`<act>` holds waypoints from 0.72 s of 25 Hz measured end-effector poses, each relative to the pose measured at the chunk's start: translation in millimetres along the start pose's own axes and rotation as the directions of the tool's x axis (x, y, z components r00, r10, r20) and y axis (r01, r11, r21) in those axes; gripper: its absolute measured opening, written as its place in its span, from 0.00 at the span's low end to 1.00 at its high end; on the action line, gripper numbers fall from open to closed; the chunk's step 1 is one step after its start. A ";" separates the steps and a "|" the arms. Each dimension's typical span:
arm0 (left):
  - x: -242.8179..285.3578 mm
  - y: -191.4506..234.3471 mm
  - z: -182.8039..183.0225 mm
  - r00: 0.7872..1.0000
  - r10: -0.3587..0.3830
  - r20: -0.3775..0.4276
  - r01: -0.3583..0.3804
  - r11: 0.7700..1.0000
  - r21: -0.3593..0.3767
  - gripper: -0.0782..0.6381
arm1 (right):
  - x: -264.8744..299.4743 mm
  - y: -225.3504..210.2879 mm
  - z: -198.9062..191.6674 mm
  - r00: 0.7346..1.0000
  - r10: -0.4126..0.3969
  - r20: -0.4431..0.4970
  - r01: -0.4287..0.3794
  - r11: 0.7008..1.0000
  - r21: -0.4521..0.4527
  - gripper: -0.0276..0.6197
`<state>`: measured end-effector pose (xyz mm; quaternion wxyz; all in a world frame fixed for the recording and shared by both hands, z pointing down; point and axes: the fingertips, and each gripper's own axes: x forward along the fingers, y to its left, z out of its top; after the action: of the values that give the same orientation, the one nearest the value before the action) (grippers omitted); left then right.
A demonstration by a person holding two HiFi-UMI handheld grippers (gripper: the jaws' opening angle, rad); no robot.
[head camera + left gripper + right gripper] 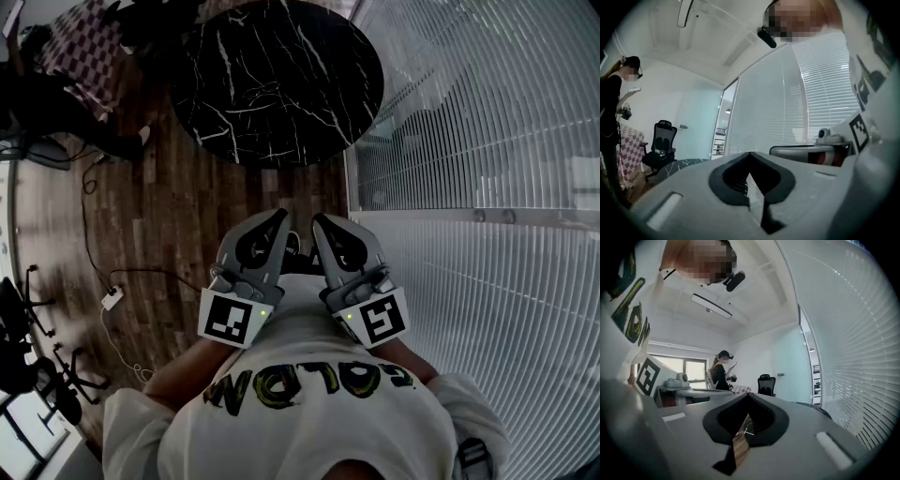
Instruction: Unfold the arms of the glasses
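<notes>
This is an office. Close on the right of the right hand-held gripper (319, 225) runs a glass partition (469, 112) lined with white slatted blinds (487, 309). Ahead of it and the left hand-held gripper (279, 220), a round black marble surface (281, 75) stands on a wood-plank floor (178, 225). Off to the left are a black mesh swivel chair (660, 140) and a power strip (112, 299) lying on the floor.

Head view: dim and underexposed; daylight comes through the slatted blinds (469, 112) at right, the wooden floor (169, 216) is smeared toward the left edge, with fisheye bending and dark corners. Gripper views: bright white room; left gripper (750, 153) and right gripper (749, 394) soft near the lens; black circular vignette.
</notes>
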<state>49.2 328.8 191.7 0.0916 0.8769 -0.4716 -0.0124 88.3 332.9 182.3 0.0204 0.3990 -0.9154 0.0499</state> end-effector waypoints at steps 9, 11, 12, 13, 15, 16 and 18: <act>15.8 -15.3 -8.2 1.000 0.011 -0.009 -0.011 1.000 -0.012 0.11 | -14.3 -22.6 -1.1 1.000 -0.001 0.027 0.000 0.999 0.038 0.05; 17.5 -20.2 -13.8 1.000 0.016 -0.018 -0.016 1.000 -0.019 0.11 | -16.9 -27.6 -3.7 1.000 -0.004 0.023 0.003 0.999 0.040 0.05; 18.4 -22.2 -16.9 1.000 0.016 -0.025 -0.017 1.000 -0.024 0.11 | -18.0 -29.9 -5.4 1.000 -0.006 0.017 0.006 0.999 0.043 0.05; 19.5 -23.6 -19.3 0.999 0.015 -0.031 -0.016 0.999 -0.028 0.11 | -19.1 -32.0 -6.8 1.000 -0.009 0.011 0.008 0.999 0.048 0.05; 22.2 -24.1 -22.1 0.999 0.015 -0.037 -0.016 0.999 -0.030 0.11 | -20.7 -35.4 -8.3 1.000 -0.012 0.007 0.012 0.999 0.050 0.05; 23.8 -22.9 -22.9 0.999 0.018 -0.038 -0.020 0.999 -0.032 0.11 | -20.2 -37.0 -9.3 1.000 -0.011 0.008 0.011 0.999 0.048 0.05; 26.9 -18.3 -24.2 0.999 0.030 -0.041 -0.032 0.999 -0.035 0.11 | -15.7 -40.6 -13.1 1.000 -0.006 0.007 0.005 0.998 0.057 0.05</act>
<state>81.9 320.0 214.1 0.1171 0.8677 -0.4830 -0.0018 128.7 318.3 197.2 0.0060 0.4021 -0.9125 0.0746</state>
